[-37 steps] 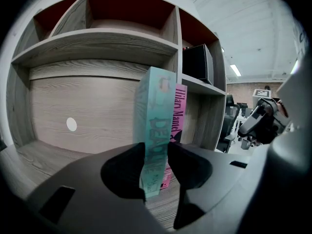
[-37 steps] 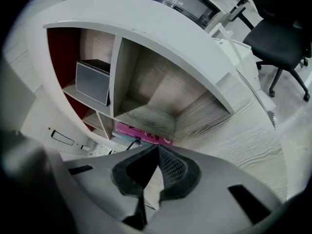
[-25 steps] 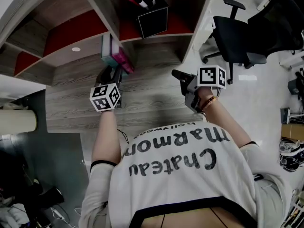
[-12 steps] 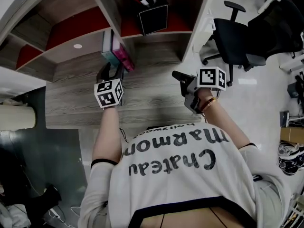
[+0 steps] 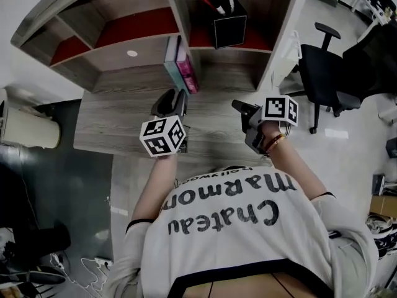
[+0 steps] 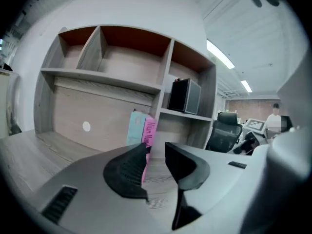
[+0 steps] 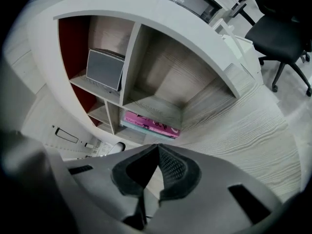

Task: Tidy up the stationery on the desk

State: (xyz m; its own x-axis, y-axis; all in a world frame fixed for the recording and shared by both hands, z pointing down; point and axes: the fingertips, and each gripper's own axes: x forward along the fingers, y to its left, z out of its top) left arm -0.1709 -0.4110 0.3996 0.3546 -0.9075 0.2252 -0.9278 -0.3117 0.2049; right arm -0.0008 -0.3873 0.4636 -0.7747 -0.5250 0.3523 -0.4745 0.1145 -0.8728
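Two books, one teal (image 5: pixel 172 64) and one pink (image 5: pixel 184 67), stand upright on the wooden desk (image 5: pixel 118 113) against the shelf divider. My left gripper (image 5: pixel 176 96) hovers just in front of them, apart from them, open by a narrow gap with nothing inside. In the left gripper view the pink book (image 6: pixel 149 129) shows beyond the left gripper (image 6: pixel 156 147). A black pen holder (image 5: pixel 229 25) with pens sits on the shelf. My right gripper (image 5: pixel 239 107) hangs over the desk's right part, shut and empty. In the right gripper view the right gripper (image 7: pixel 157 146) faces the books (image 7: pixel 152 124) and pen holder (image 7: pixel 104 69).
The shelf unit (image 5: pixel 124 33) with a red back spans the desk's far side. A black office chair (image 5: pixel 327 73) stands right of the desk. A white cylinder (image 5: pixel 25 128) lies at the left. A person (image 6: pixel 276 116) stands far off in the room.
My left gripper has drawn back from the two books toward the body. The books stay upright by the divider. The right gripper has hardly moved.
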